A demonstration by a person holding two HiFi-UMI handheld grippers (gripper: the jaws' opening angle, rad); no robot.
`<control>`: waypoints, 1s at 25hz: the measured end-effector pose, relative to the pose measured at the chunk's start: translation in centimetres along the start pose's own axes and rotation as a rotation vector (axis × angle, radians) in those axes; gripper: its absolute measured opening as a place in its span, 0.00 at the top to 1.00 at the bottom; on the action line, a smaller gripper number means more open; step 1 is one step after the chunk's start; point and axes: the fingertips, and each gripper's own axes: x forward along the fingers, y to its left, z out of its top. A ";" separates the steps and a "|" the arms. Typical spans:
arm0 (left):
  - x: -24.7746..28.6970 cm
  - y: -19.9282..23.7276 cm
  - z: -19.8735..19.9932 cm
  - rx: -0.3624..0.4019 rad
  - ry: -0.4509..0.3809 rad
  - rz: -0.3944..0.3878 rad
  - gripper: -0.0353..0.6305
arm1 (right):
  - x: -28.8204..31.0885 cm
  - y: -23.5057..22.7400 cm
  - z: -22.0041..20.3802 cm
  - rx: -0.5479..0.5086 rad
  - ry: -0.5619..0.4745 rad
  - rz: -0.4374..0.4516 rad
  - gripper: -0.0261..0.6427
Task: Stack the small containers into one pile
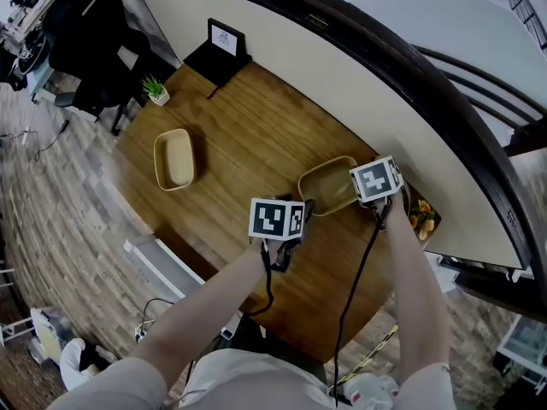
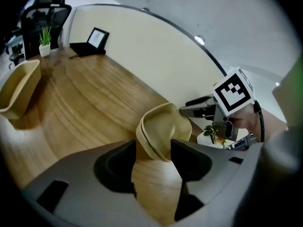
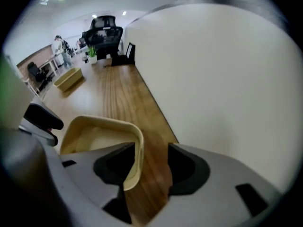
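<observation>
While it rests, tan container [image 1: 327, 186], rounded corners

Both forearms bare, stretched forward and converging. Left forearm [image 1: 214, 301] comes in from lower left, wrist straight. Left tool [image 1: 303, 210] points right toward the other one, jaws apart, pads not pressing. Right forearm [image 1: 410, 280] runs nearly straight ahead. Right tool [image 1: 357, 190] points forward-left, jaws apart, no clamp. The tools are near each other, not touching.
</observation>
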 end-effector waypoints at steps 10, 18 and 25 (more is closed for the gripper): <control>-8.1 -4.9 6.6 0.371 -0.235 0.033 0.68 | -14.4 -1.4 3.3 0.147 -0.389 -0.052 0.82; -17.2 -12.0 9.6 0.676 -0.451 0.037 0.72 | -28.6 -0.9 3.0 0.250 -0.696 -0.108 0.93; -25.7 -17.8 9.4 0.831 -0.616 0.021 0.78 | -39.6 1.3 0.3 0.298 -0.896 -0.147 0.95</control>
